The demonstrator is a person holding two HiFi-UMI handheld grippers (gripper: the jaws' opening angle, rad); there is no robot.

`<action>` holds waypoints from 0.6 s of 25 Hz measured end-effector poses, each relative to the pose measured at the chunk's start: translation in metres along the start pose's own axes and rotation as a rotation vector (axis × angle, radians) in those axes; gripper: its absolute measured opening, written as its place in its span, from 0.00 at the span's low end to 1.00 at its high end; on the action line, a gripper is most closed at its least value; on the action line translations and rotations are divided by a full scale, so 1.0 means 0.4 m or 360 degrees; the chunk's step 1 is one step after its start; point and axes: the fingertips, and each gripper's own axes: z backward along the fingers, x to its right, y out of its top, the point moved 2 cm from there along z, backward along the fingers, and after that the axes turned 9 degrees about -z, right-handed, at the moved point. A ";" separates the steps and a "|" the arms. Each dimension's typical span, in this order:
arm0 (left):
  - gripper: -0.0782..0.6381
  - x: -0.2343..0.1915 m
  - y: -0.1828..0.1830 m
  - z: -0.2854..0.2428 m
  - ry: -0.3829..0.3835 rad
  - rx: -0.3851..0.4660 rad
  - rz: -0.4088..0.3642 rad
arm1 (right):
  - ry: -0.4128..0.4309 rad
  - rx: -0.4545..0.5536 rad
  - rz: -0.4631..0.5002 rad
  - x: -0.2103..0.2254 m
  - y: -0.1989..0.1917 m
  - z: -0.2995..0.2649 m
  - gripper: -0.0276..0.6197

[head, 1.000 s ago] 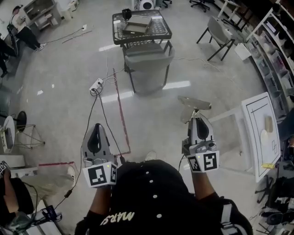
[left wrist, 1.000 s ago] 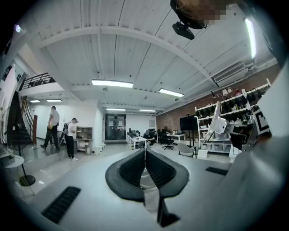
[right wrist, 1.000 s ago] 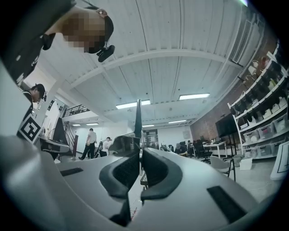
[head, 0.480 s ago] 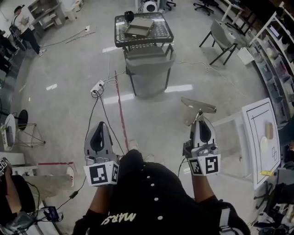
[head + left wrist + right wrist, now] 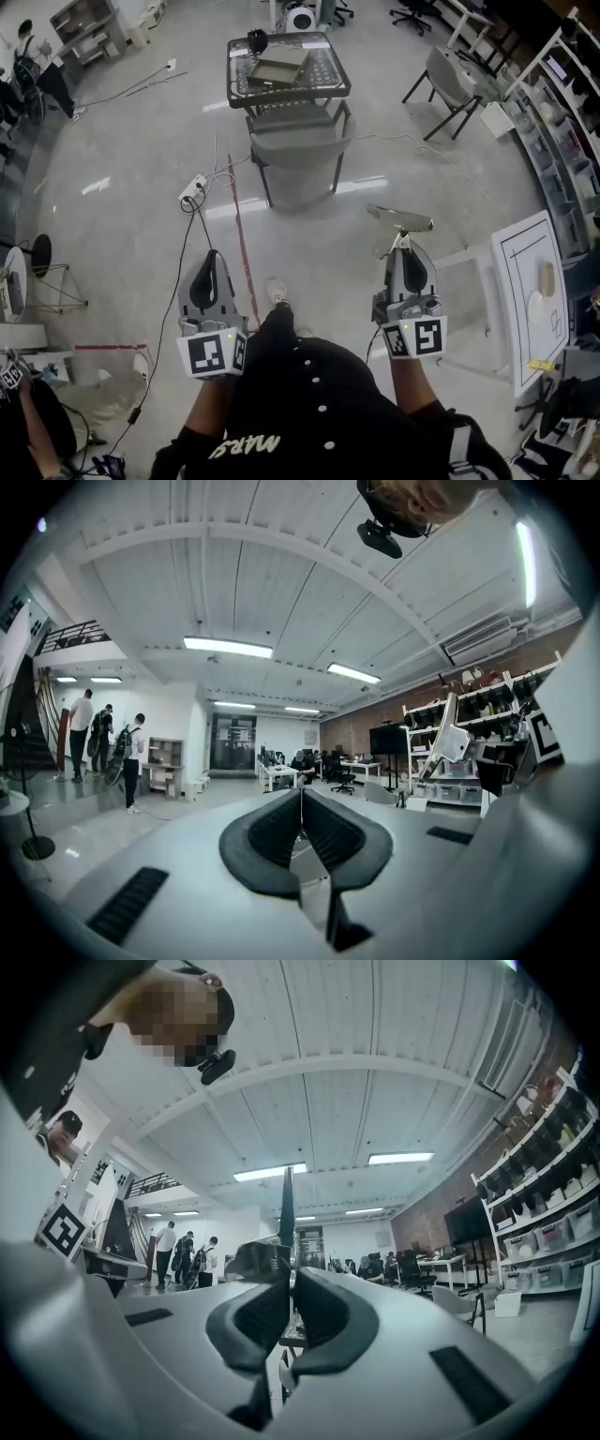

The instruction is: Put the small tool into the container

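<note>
1. Floor (image 5: 122, 216): polished grey concrete, glossy with lamp reflections. A red tape line (image 5: 242, 253) and a black cable cross it.
2. Table (image 5: 330, 70): dark wire mesh top on thin metal legs, at 12 o'clock from the person and well apart from both tongs.
3. Grey bin (image 5: 300, 159): dull and soft-sided, slung under the table top. Its inside cannot be seen.
4. White panel (image 5: 530, 281): flat and matt with thin black lines, at 3 o'clock and cut off by the frame edge.
5. Shallow tray (image 5: 281, 66): flat, rectangular, brownish-grey, lying on the mesh. A small black item at its 10 o'clock is too small to identify.
6. Left gripper (image 5: 210, 255) (image 5: 301, 794): grey plastic shell with ribbed black pads. The jaws are closed together with nothing between them.
7. Right gripper (image 5: 405, 246) (image 5: 284, 1288): same build, with its jaws clamped on the small tool.
8. Small tool (image 5: 401, 218) (image 5: 286, 1204): thin grey metal with a flat crossbar on a narrow stem. It sticks out at 12 o'clock from the right gripper's pads, well short of the table. The right gripper view shows it edge-on as a dark sliver, and its lower end is hidden between the pads.
9. Power strip (image 5: 194, 186): white, lying on the floor at 11 o'clock of the left gripper.
</note>
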 end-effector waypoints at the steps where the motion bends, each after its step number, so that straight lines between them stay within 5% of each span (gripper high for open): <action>1: 0.15 -0.002 -0.002 -0.020 -0.0003 0.0001 0.0006 | 0.0000 -0.0004 0.0001 0.005 -0.004 -0.018 0.06; 15: 0.15 -0.107 0.017 -0.321 -0.0033 0.0042 0.0023 | 0.0023 0.0022 0.0002 0.045 -0.026 -0.326 0.06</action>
